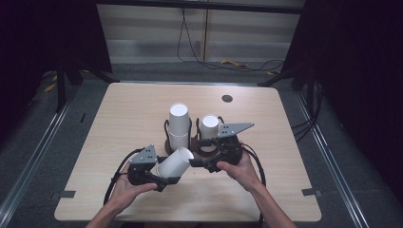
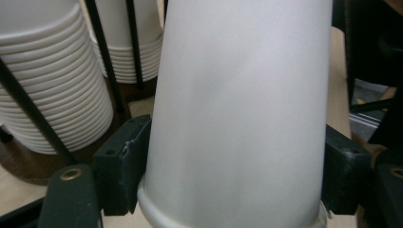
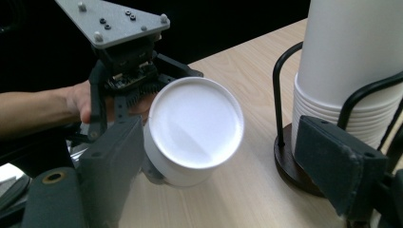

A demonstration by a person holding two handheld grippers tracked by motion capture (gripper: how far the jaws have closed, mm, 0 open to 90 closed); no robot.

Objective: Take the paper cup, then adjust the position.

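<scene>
The left gripper pinches a white paper cup near its rim, apparently pulled from the cup stacks in their wire holder. The cup lies tilted just in front of that holder, its long axis running from the gripper toward the stacks, closed base leading. The right gripper hovers beside the base with its jaws spread, probably ready to take it.
</scene>
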